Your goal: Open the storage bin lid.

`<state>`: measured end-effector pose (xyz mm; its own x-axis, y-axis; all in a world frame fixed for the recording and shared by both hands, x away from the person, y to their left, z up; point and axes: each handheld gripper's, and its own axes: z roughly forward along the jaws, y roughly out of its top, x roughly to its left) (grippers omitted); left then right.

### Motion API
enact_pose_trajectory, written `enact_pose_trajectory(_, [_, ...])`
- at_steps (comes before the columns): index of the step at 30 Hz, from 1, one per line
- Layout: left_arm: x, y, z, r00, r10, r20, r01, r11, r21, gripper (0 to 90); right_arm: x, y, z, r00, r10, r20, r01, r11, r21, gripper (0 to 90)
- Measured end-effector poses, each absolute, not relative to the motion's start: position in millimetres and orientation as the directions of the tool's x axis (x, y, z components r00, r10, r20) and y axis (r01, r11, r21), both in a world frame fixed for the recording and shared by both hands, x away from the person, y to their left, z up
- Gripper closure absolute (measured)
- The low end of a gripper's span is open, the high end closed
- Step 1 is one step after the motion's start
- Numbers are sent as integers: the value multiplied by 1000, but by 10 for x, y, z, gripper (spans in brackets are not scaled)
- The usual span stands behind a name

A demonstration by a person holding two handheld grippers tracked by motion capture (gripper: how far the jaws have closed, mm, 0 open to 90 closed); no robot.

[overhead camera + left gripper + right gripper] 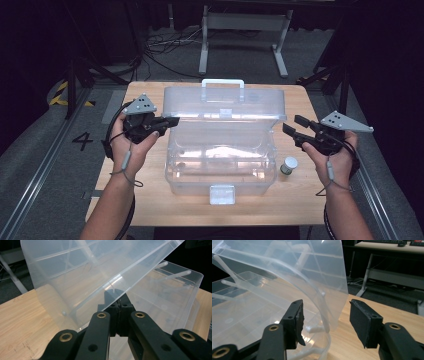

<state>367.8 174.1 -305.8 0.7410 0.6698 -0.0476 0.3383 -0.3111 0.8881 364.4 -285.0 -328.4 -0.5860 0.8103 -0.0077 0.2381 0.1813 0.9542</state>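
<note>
A clear plastic box (220, 170) stands mid-table with its lid (225, 102) raised and leaning back, the white handle (222, 85) on top. My left gripper (172, 120) is at the lid's left front corner. In the left gripper view its jaws (117, 298) are shut, pinching the lid's edge (75, 272) above the box's open base (170, 290). My right gripper (291, 124) hangs at the lid's right front corner. In the right gripper view it (325, 312) stands open, with the lid's curved edge (312, 272) between the pads and not pressed.
A small jar with a white cap (288, 165) stands on the wooden table (300, 200) just right of the box. The box's white latch (222, 194) faces the near edge. Beyond the table are cables and a desk frame on the floor.
</note>
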Motion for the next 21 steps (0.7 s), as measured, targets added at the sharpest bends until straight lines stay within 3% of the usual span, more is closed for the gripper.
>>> enact_pose_trajectory(21, [3749,1753,-3040,749,660,-56,326,-295,898,886,3885,-2497,-3231,-532,839,-116,164,237,958,467])
